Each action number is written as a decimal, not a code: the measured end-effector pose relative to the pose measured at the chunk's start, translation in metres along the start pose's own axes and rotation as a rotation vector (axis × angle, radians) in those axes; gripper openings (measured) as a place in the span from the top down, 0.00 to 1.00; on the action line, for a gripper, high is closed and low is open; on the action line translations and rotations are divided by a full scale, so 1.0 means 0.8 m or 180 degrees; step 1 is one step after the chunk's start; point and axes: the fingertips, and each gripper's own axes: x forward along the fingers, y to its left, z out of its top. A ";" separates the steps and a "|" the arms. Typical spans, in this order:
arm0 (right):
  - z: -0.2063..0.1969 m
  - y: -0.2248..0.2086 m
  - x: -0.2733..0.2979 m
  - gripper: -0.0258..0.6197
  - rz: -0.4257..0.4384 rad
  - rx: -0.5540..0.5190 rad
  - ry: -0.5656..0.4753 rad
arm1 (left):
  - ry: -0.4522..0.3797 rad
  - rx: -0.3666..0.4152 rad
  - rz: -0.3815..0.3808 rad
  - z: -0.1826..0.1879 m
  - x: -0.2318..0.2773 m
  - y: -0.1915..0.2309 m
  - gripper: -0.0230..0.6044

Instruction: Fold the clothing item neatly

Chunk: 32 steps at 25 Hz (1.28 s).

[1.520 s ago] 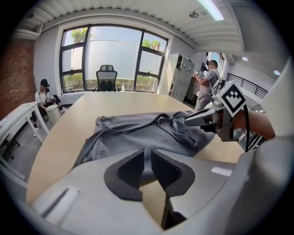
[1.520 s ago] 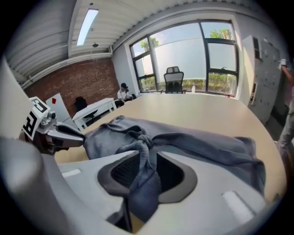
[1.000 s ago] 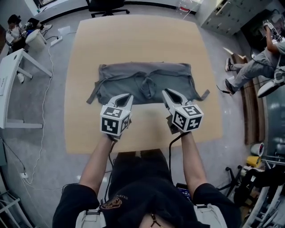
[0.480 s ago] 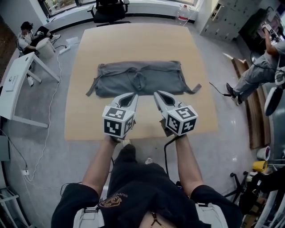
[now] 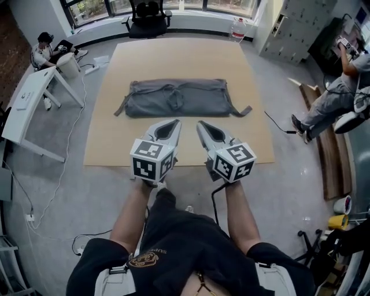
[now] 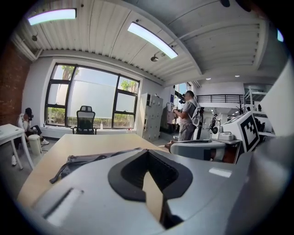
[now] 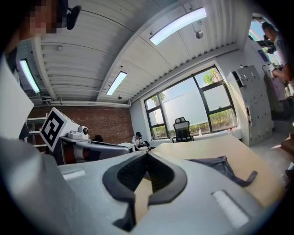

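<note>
Two grippers show in the lower middle of the head view, side by side. The left gripper and the right gripper each have their fingers pressed together on nothing, tips aimed up-frame. Above them lies one wooden bench. On it, in the upper middle of the frame and apart from both grippers, one grey clothing item lies flat as a long folded band. Its long axis runs left to right across the frame, with a strap trailing off each lower corner. One black office chair stands past the bench's far edge at the top.
</note>
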 end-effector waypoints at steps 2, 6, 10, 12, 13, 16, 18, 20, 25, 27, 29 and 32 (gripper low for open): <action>0.010 0.009 -0.011 0.96 -0.0002 -0.0083 -0.0048 | -0.0108 0.0045 -0.0001 0.009 -0.013 -0.012 0.95; 0.039 0.031 -0.025 0.96 0.0052 -0.0241 -0.0172 | -0.0289 0.0140 0.0028 0.030 -0.034 -0.025 0.95; 0.059 0.049 -0.034 0.96 0.0122 -0.0325 -0.0229 | -0.0399 0.0178 0.0032 0.048 -0.050 -0.034 0.95; 0.065 0.057 -0.039 0.96 0.0141 -0.0350 -0.0252 | -0.0423 0.0191 0.0026 0.053 -0.056 -0.038 0.95; 0.067 0.060 -0.041 0.96 0.0141 -0.0355 -0.0261 | -0.0431 0.0193 0.0024 0.055 -0.059 -0.041 0.95; 0.072 0.065 -0.049 0.96 0.0125 -0.0353 -0.0285 | -0.0450 0.0191 0.0024 0.058 -0.066 -0.048 0.95; 0.074 0.068 -0.052 0.96 0.0115 -0.0358 -0.0307 | -0.0471 0.0192 0.0018 0.060 -0.071 -0.052 0.95; 0.077 0.072 -0.055 0.96 0.0113 -0.0366 -0.0325 | -0.0489 0.0193 0.0015 0.061 -0.076 -0.054 0.95; 0.079 0.077 -0.059 0.96 0.0107 -0.0377 -0.0325 | -0.0517 0.0194 0.0022 0.063 -0.083 -0.056 0.95; 0.079 0.078 -0.063 0.96 0.0097 -0.0384 -0.0325 | -0.0522 0.0193 0.0018 0.063 -0.084 -0.059 0.95; 0.079 0.078 -0.068 0.96 0.0082 -0.0389 -0.0329 | -0.0524 0.0198 0.0005 0.063 -0.085 -0.064 0.95; 0.079 0.079 -0.072 0.96 0.0070 -0.0388 -0.0340 | -0.0520 0.0213 -0.0008 0.062 -0.086 -0.068 0.95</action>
